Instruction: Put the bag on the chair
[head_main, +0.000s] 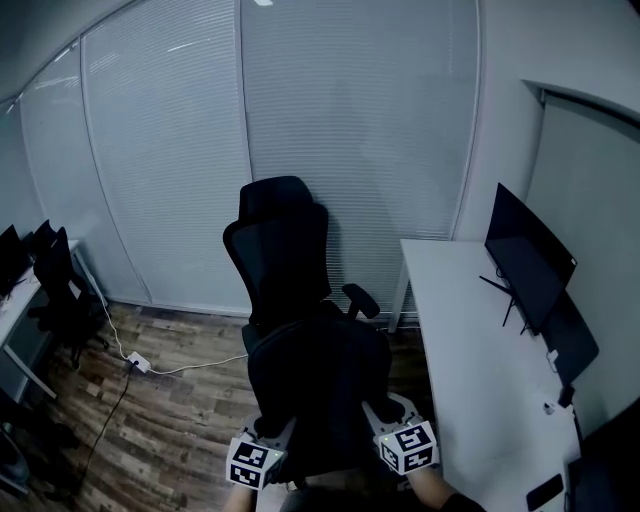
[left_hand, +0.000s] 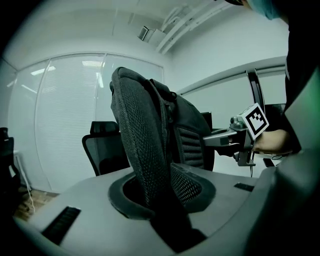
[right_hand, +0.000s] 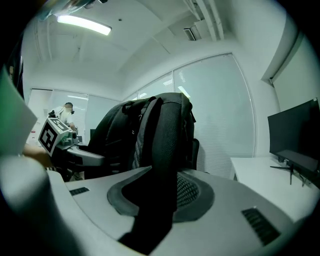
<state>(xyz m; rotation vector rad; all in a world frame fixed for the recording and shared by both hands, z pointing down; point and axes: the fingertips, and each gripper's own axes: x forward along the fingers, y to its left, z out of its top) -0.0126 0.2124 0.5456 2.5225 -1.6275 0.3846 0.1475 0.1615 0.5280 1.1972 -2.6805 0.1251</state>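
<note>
Bag: a black backpack (head_main: 320, 385), upright, with a rounded top and dull fabric; the side turned to the person has a ribbed padded panel.
Straps: two thick padded shoulder straps faced with coarse dark mesh, each running from the top of the bag into a gripper.
Bag's place: directly in front of the chair (head_main: 280, 245), on the person's side of it, held between the two grippers. It covers the seat in the head view, with the backrest and headrest rising behind it. Whether its bottom touches the seat cannot be told.
Left gripper (head_main: 283, 432): jaws narrowed and clamped on the left shoulder strap (left_hand: 142, 145), which fills the gap between them. It sits at the bag's lower left corner, in front of the chair.
Right gripper (head_main: 378, 415): jaws set narrow and closed on the right shoulder strap (right_hand: 162, 145), whose dark webbing hangs through the slot. It sits at the bag's lower right corner, level with the left one.
Chair: a black mesh-backed office chair, with one armrest showing to the right of the bag.
</note>
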